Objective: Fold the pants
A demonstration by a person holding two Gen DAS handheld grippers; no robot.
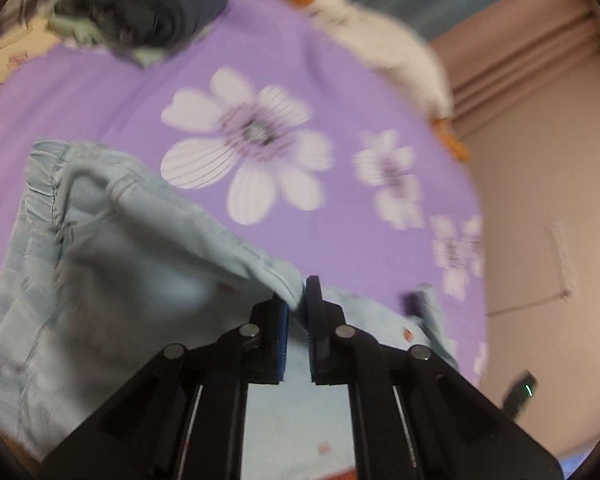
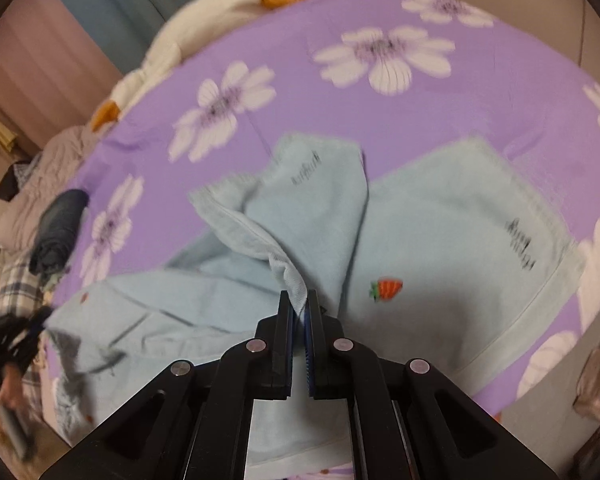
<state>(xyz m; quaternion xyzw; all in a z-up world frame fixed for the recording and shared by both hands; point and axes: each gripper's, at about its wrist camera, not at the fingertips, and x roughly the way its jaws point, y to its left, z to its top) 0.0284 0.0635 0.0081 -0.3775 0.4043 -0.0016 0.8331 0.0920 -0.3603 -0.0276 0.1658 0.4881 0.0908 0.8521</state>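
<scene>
Item: pale-blue cotton pants (image 2: 440,248) on purple floral bedsheet (image 2: 300,100). My L gripper (image 1: 296,300) & R gripper (image 2: 300,304) each pinched an edge; legs ran toward 1 o'clock.

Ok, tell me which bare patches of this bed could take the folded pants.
Free: purple floral bedsheet between light-blue pants, dark folded clothes and white plush toy. Crowded: near edge, where pants spread under both grippers.
</scene>
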